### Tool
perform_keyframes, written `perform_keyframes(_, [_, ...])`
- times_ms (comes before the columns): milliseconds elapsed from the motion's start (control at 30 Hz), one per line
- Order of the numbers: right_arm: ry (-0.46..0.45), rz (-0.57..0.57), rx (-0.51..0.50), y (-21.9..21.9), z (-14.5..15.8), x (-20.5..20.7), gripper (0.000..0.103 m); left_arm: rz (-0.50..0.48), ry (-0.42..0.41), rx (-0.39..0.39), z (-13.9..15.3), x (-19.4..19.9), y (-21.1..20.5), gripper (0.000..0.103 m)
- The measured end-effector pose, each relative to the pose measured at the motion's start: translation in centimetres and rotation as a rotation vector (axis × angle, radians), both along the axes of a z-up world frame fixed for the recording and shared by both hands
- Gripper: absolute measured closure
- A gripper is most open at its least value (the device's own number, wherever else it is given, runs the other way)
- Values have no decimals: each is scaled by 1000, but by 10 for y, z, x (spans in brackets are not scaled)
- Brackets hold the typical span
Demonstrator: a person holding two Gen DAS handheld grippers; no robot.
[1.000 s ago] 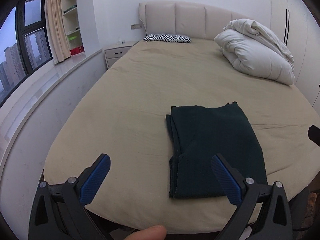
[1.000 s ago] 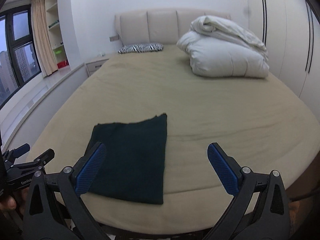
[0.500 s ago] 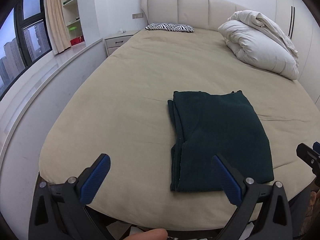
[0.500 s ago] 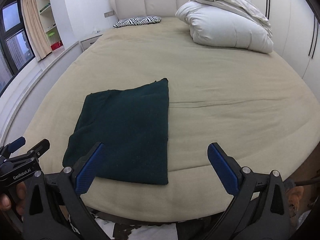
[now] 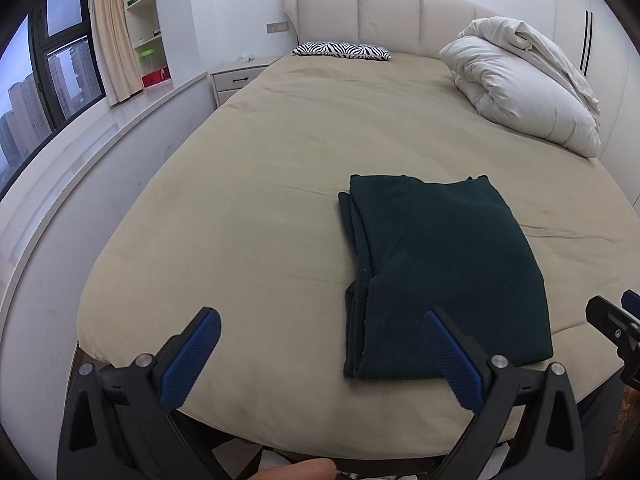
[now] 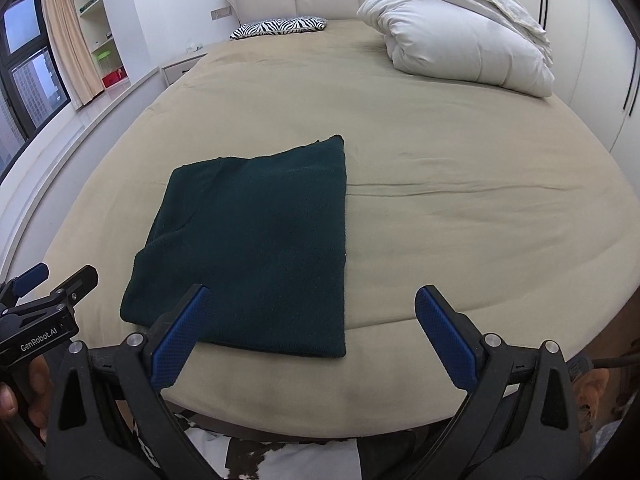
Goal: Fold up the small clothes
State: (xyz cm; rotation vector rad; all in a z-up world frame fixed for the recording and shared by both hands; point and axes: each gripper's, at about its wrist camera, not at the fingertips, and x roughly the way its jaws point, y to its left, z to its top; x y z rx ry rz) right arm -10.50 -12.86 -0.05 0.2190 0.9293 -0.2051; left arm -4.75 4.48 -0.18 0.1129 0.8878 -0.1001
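Note:
A dark green garment lies folded into a flat rectangle near the foot of the beige bed; it also shows in the right wrist view. My left gripper is open and empty, held off the bed's foot edge, left of the garment. My right gripper is open and empty, just short of the garment's near right corner. The left gripper's tips show at the left edge of the right wrist view.
A bunched white duvet lies at the back right of the bed. A zebra-print pillow rests by the headboard. A nightstand and a window ledge run along the left.
Both grippers have tilted and shifted a little toward the bed, so the folded garment sits nearer and larger in both views. The garment has not moved. Both grippers stay open.

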Motion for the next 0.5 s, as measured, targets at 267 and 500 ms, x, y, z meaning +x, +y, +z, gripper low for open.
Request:
perform_keyframes(267, [6,6,4,0,-1,2,0,-1,1,3,-1,-1,-1,0])
perform_keyframes(500, [7,8,4,2,-2,2,0,-1,2,4,-3,-1,-1,0])
